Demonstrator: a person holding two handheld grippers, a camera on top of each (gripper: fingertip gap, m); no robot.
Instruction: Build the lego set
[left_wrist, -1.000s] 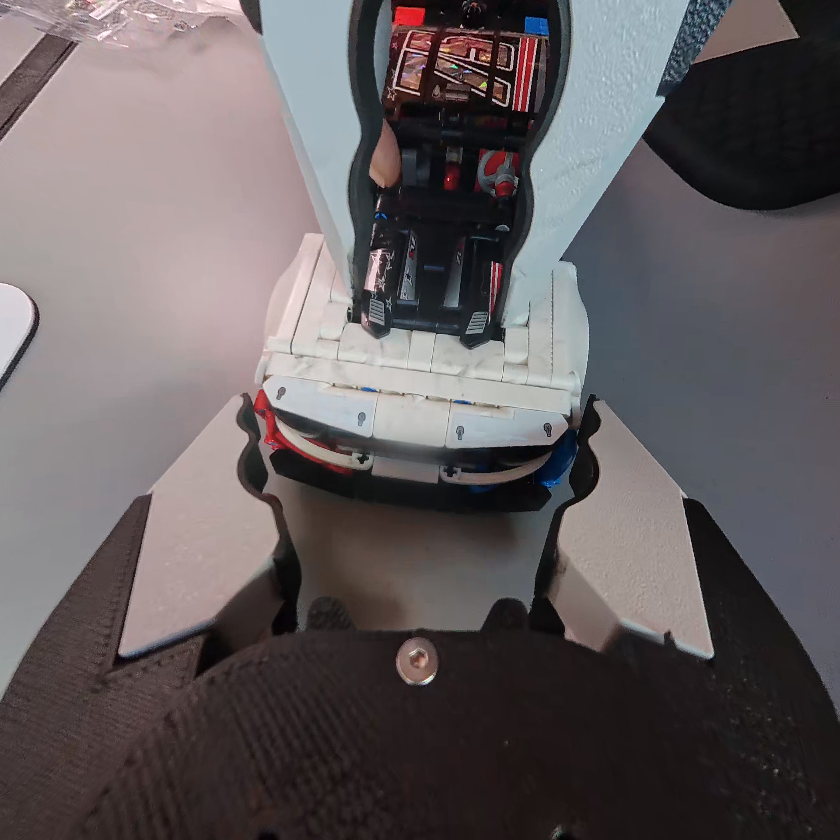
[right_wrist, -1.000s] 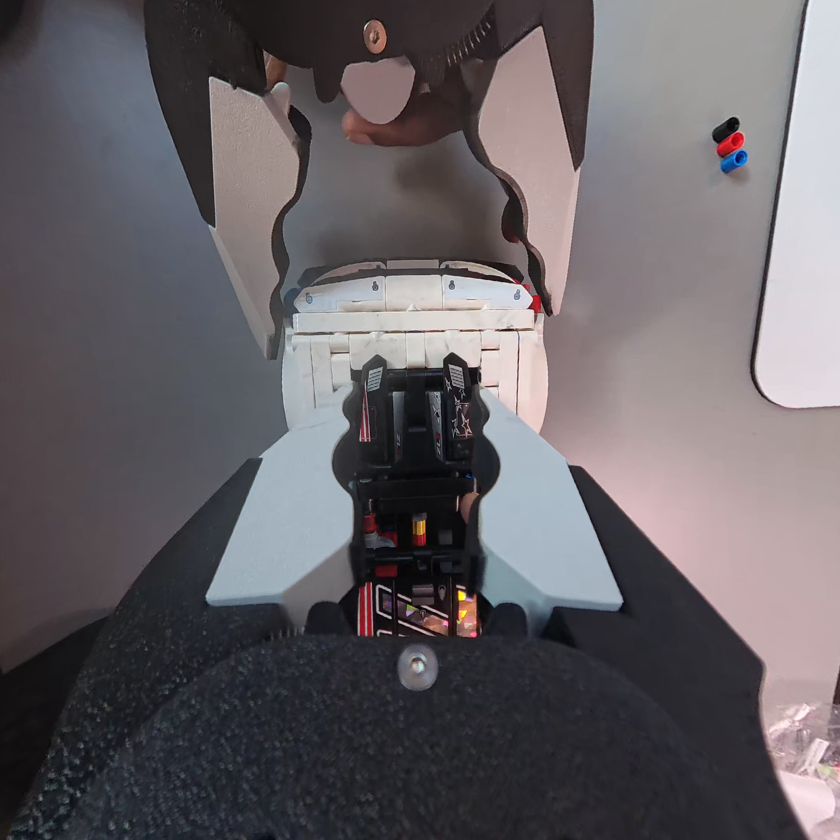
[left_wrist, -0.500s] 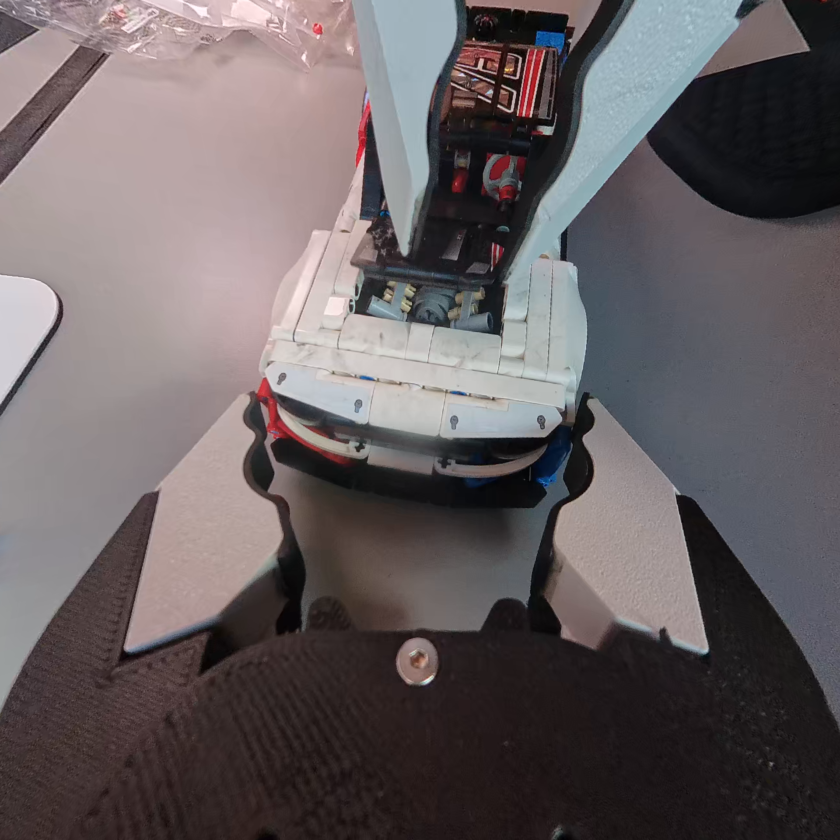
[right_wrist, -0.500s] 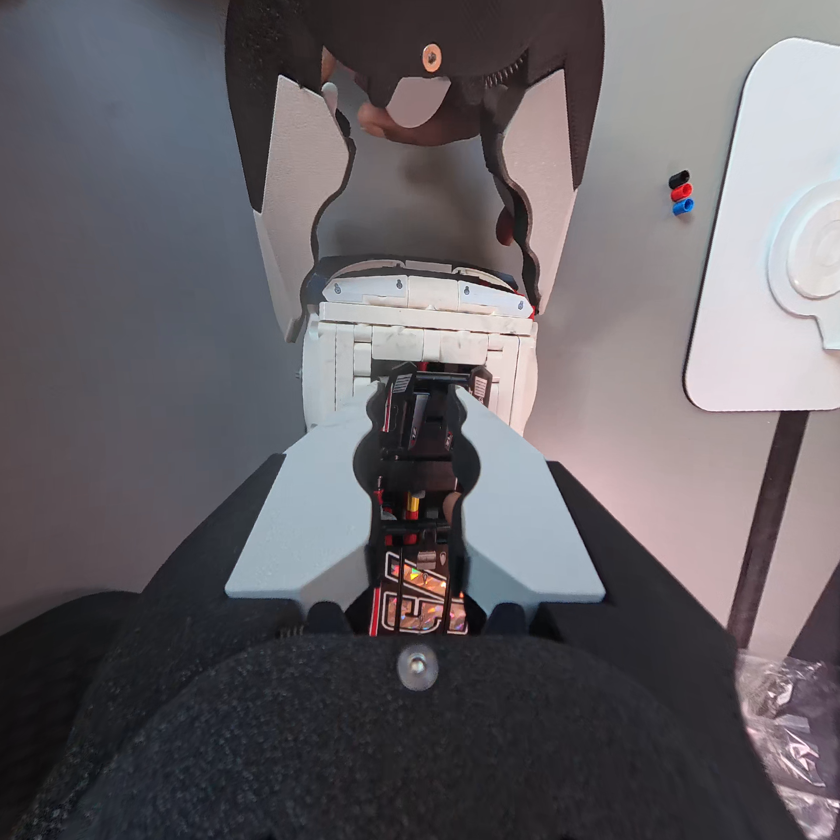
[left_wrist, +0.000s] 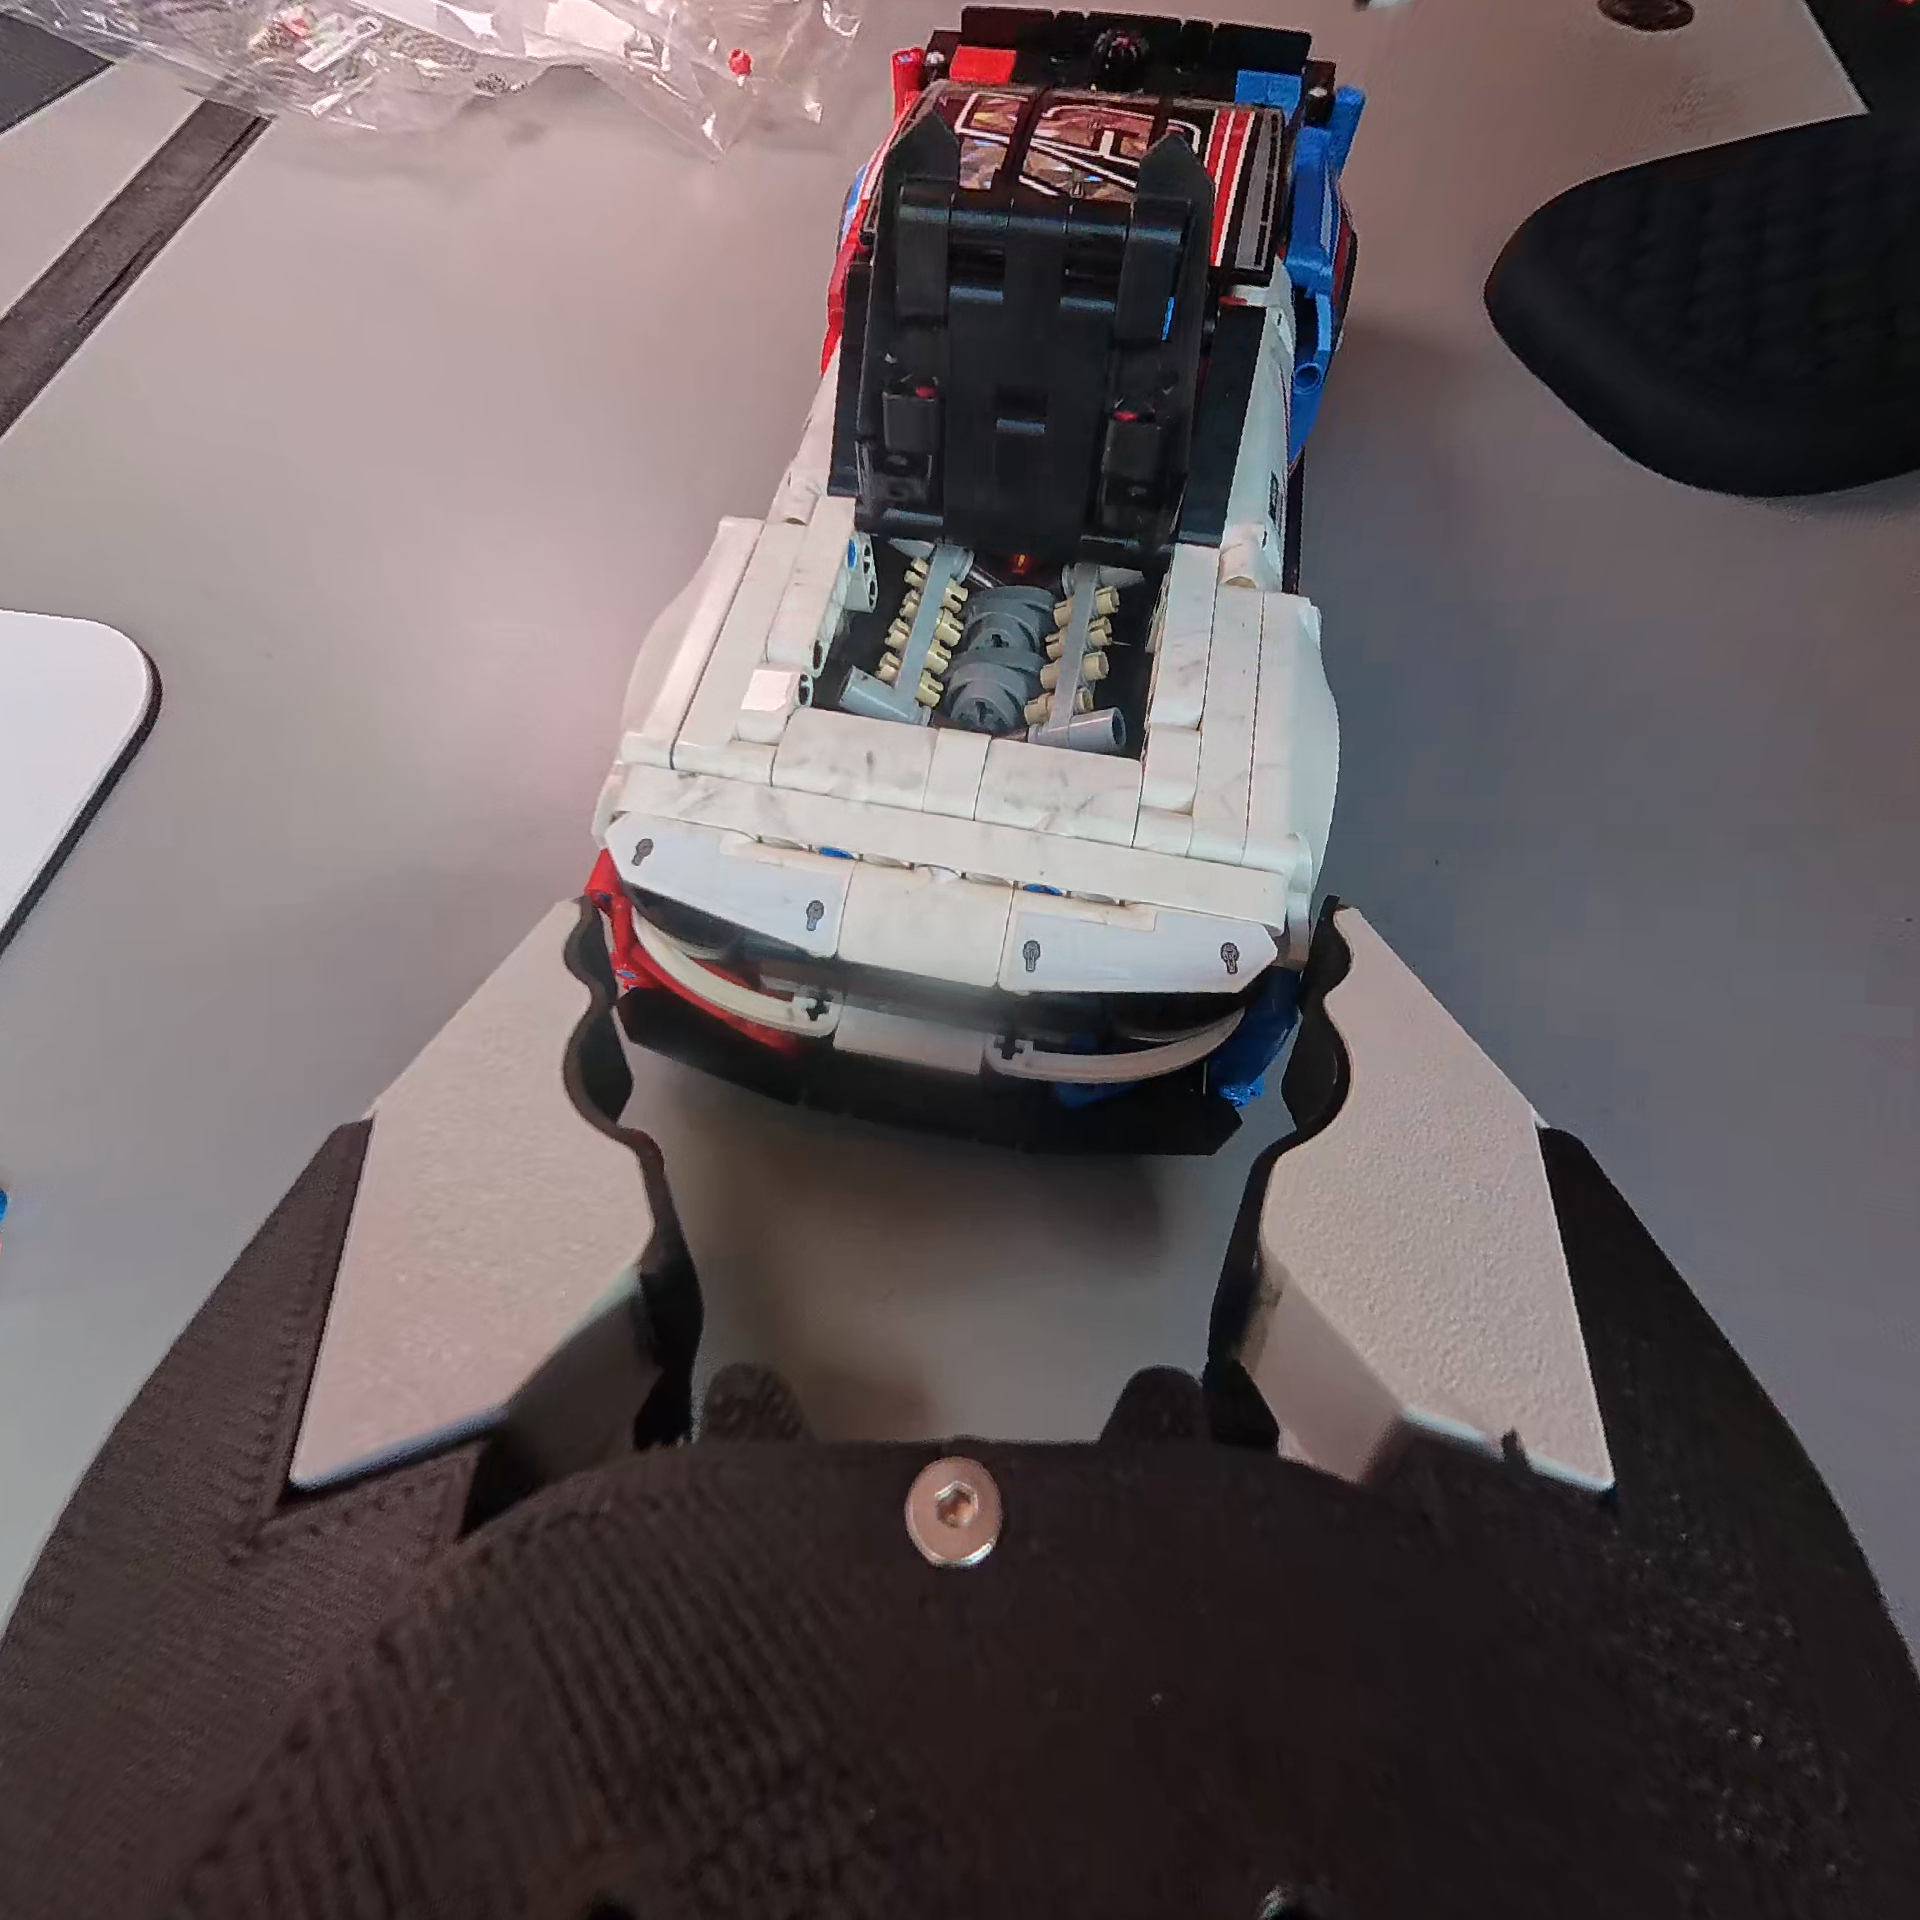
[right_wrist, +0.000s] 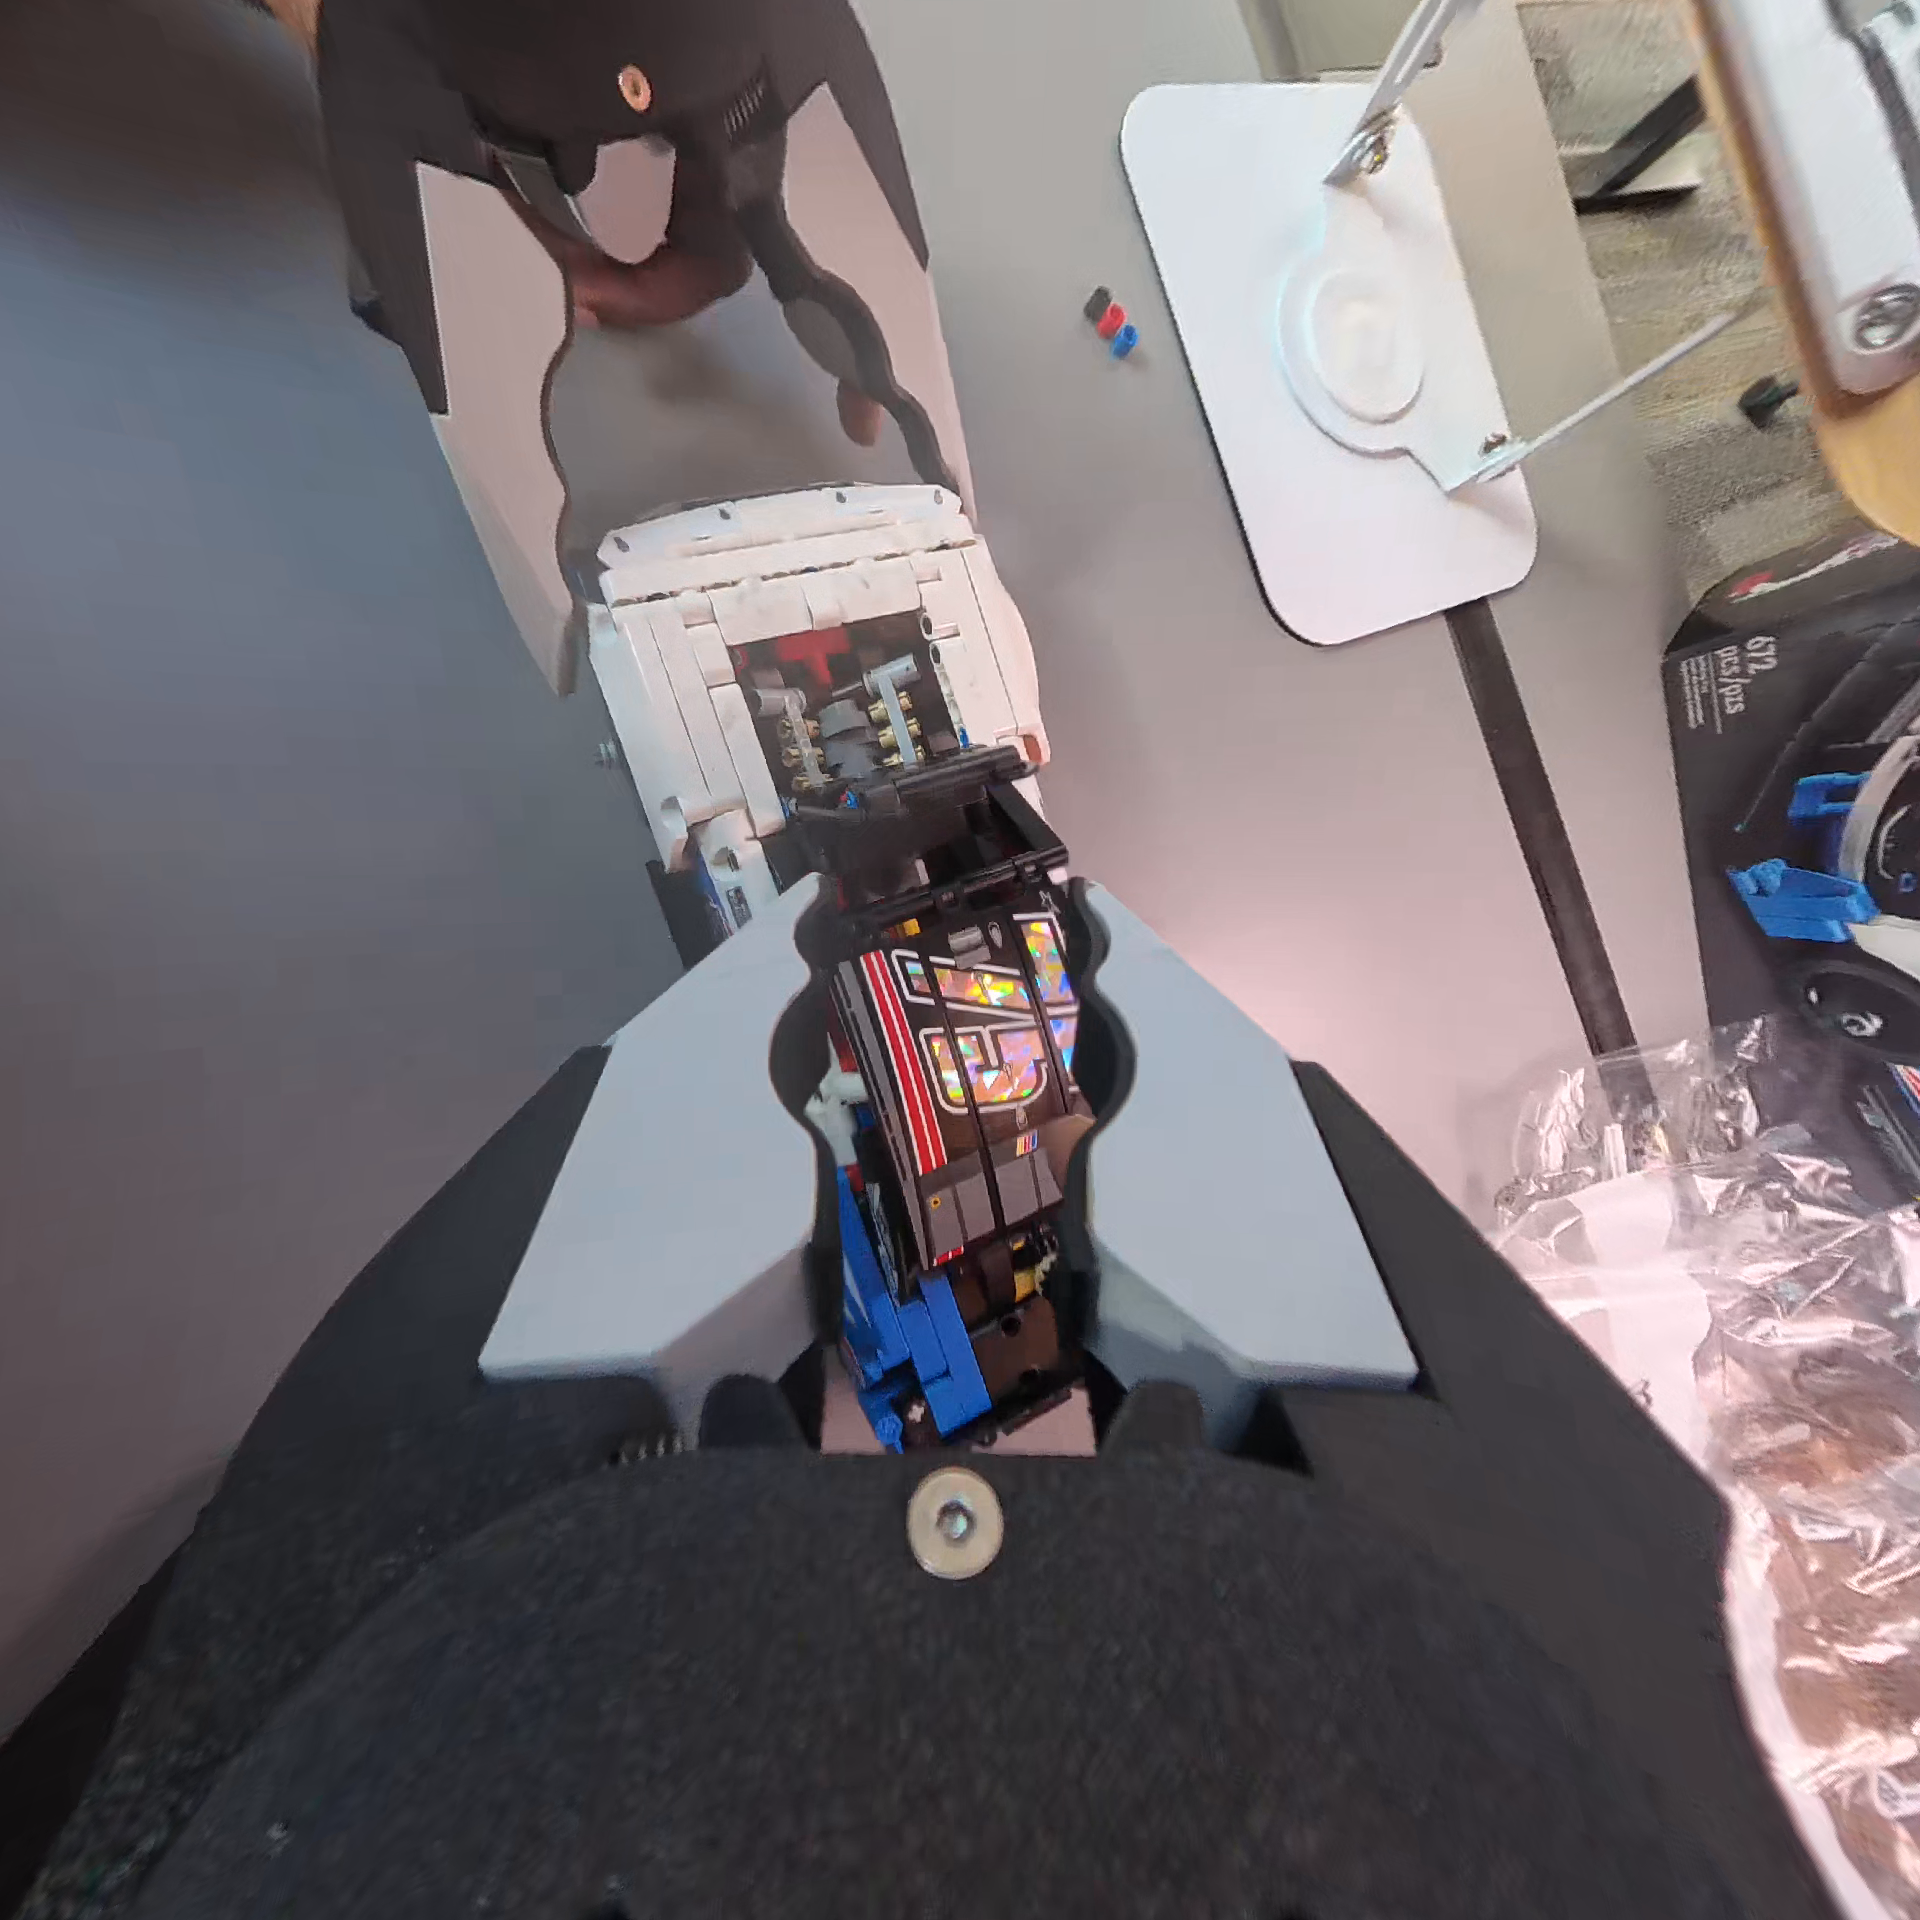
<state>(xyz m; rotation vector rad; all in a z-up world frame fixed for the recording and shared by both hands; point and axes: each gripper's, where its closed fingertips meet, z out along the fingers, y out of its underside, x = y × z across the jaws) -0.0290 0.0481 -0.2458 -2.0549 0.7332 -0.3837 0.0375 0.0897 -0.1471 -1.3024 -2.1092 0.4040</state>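
Note:
The white Lego car (left_wrist: 956, 769) stands on the grey table with its nose toward my left gripper. Its black hood (left_wrist: 1029, 343) stands raised upright, and the grey and tan engine (left_wrist: 987, 655) shows beneath it. My left gripper (left_wrist: 961, 925) is open, with one fingertip beside each front corner of the bumper. My right gripper (right_wrist: 951, 894) hovers above the car's black roof (right_wrist: 977, 1070), slightly open and holding nothing. It does not show in the left wrist view. The left gripper (right_wrist: 753, 577) also shows at the car's far end in the right wrist view.
A white flat base (right_wrist: 1330, 364) with a metal stand lies beside the car and shows at the left edge (left_wrist: 52, 748). Three small pins (right_wrist: 1110, 317), black, red and blue, lie near it. Clear plastic bags (right_wrist: 1714, 1247) (left_wrist: 468, 62) and the set's box (right_wrist: 1787, 831) lie nearby. A black rounded object (left_wrist: 1714, 312) sits at right. Spacing between my two grippers at the tips: around 12 cm.
My right gripper swung the black hood from flat to upright, let go, and drew up and back over the roof. The engine is now uncovered. My left gripper stayed at the bumper.

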